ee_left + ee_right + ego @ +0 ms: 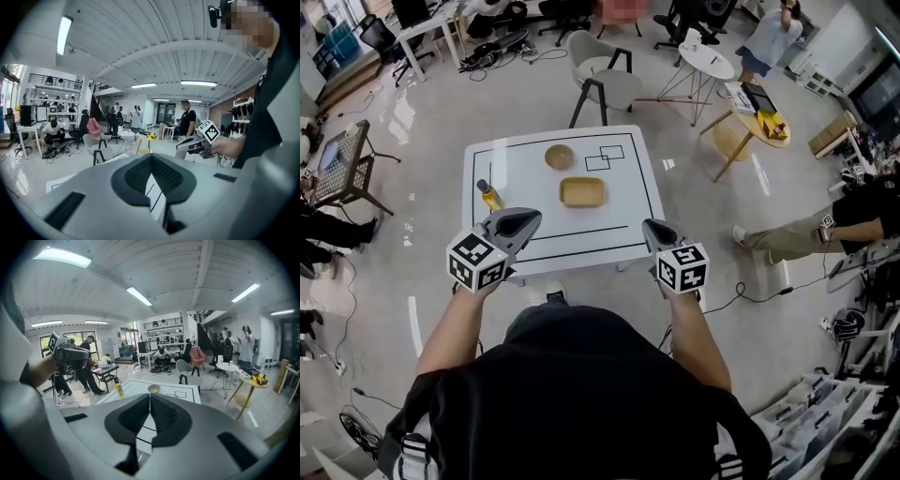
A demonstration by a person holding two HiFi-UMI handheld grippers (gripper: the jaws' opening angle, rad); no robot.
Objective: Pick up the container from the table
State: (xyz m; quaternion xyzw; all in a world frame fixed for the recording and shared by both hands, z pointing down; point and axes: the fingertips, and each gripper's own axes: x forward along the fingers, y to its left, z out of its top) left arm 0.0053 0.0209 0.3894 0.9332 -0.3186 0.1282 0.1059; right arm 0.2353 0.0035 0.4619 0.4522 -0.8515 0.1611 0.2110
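Observation:
The tan rectangular container (582, 191) lies empty near the middle of the white table (623, 240), inside its black outline. My left gripper (528, 217) hovers over the table's near left edge, jaws together, holding nothing. My right gripper (649, 227) is held at the near right edge, also shut and empty. Both stay short of the container, which lies between and beyond them. In the left gripper view the pads (136, 176) meet at the tip and the right gripper (187, 144) shows ahead. In the right gripper view the jaws hide the container.
A round tan bowl (560, 157) sits behind the container, also seen as the bowl (153, 388). A bottle of yellow liquid (490, 196) stands at the table's left, close to my left gripper. A grey chair (605, 80) stands beyond the table; people sit around the room.

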